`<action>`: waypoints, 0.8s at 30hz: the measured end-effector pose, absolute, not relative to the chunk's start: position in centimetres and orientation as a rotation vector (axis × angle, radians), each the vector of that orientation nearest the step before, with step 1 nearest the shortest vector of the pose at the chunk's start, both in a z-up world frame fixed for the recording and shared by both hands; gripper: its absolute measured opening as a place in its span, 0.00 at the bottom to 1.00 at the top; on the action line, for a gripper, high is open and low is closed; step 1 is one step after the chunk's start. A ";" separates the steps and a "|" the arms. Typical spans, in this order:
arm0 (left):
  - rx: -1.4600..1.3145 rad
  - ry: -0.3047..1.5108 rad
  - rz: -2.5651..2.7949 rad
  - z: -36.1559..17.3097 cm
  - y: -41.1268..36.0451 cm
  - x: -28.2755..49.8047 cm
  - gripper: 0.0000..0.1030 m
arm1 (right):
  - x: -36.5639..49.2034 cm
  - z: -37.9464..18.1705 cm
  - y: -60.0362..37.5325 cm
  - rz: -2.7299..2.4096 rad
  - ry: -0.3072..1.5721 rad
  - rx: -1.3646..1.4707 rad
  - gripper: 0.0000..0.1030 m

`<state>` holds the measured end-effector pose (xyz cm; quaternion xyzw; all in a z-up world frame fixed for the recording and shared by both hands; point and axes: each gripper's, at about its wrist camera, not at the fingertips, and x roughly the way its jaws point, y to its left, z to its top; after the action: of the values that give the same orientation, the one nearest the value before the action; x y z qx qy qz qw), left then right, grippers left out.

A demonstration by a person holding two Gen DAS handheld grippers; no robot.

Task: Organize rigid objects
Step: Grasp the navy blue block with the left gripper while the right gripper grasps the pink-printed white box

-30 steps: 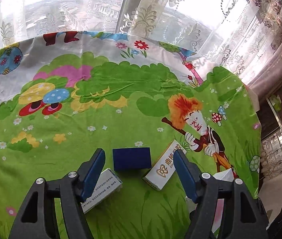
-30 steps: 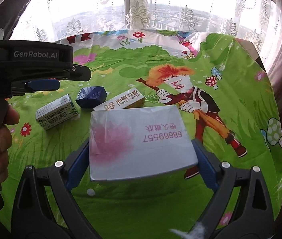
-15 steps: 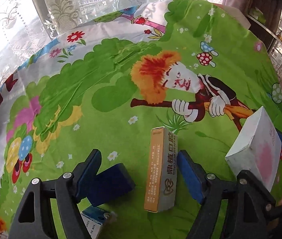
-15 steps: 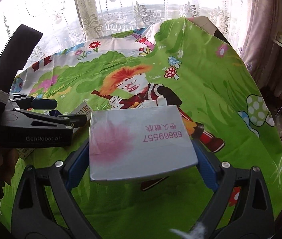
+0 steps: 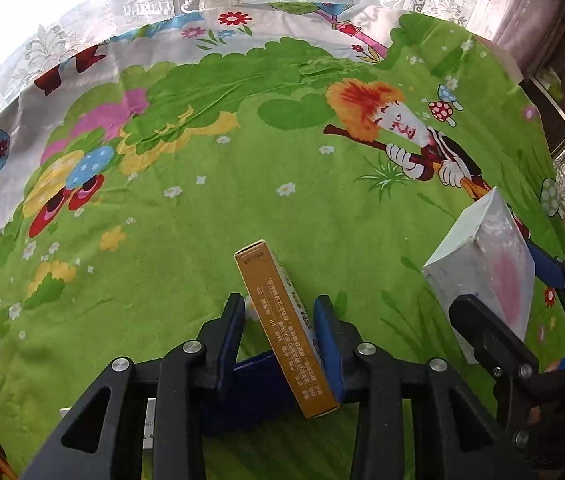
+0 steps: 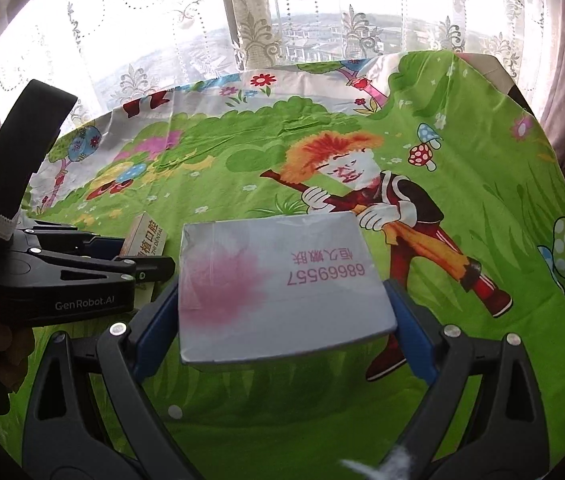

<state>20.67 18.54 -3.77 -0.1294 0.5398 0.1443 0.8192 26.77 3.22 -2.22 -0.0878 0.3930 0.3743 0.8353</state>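
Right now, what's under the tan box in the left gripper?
Below the tan box, between the left gripper's fingers, a dark blue box shows, on the green tablecloth. Its far part is covered, so contact can't be judged.

A green cartoon-print cloth (image 5: 242, 208) covers the surface, bearing a gold box (image 5: 286, 328); the white box (image 6: 282, 280) shows a pink blotch.

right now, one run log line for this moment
left gripper: fingers around orange box | right gripper: holding white box | blue box: on tablecloth
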 end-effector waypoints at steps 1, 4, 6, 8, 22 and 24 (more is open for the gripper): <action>-0.289 1.145 0.318 -3.7 18.3 19.7 0.36 | 26.7 -2.3 3.3 0.799 0.838 -0.186 0.93; -0.331 1.133 0.345 -3.5 17.5 16.5 0.36 | 26.2 -2.8 3.9 0.840 0.862 -0.212 0.93; -0.369 1.120 0.357 -3.4 17.1 14.4 0.36 | 25.4 -3.0 4.5 0.876 0.868 -0.236 0.93; -0.413 1.101 0.364 -3.4 16.7 12.7 0.36 | 24.4 -3.0 5.0 0.917 0.867 -0.257 0.93; -0.524 0.985 0.407 -4.0 14.4 6.0 0.38 | 21.3 -3.3 6.1 1.020 0.878 -0.322 0.93; -0.529 0.988 0.412 -3.9 14.0 5.4 0.45 | 21.3 -3.2 6.0 1.020 0.880 -0.322 0.93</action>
<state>5.42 14.00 -3.85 -0.2493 0.4653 0.1940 0.8269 21.33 6.03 -3.23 -0.1482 0.4055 0.4701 0.7698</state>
